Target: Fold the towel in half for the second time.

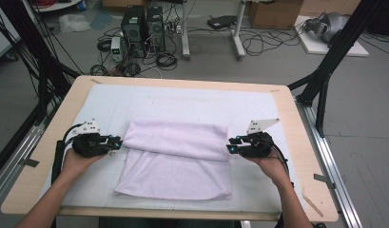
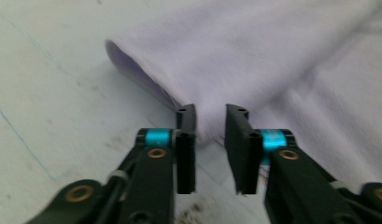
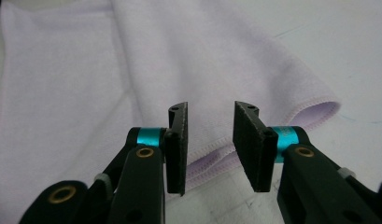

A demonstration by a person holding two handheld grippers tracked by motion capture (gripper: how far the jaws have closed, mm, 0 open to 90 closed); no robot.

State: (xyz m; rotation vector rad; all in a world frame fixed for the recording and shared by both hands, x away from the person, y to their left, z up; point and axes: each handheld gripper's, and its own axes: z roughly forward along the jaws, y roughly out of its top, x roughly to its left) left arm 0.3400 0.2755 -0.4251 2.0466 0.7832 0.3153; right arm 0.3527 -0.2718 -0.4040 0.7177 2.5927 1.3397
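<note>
1. The towel [image 1: 175,159] lies in the middle of the worktop [image 1: 296,142] on a white mat [image 1: 192,102], its far part already turned over toward me into a thick band across the upper half. I judge the first fold made.
2. What is left, as I read it: the near half lies flat and single, so at least one more fold remains.
3. My left gripper [image 1: 113,142] sits at the left end of the folded band and my right gripper [image 1: 232,148] at the right end, both parted and holding nothing.
4. The high view gives the whole layout and both ends at once.
5. The left gripper view shows the fold's open mouth [image 2: 132,65] just ahead of my fingers [image 2: 186,140].
6. The right gripper view shows the stitched hem [image 3: 314,105] and doubled layers, with cloth between my fingers [image 3: 177,140] but not pinched.
</note>
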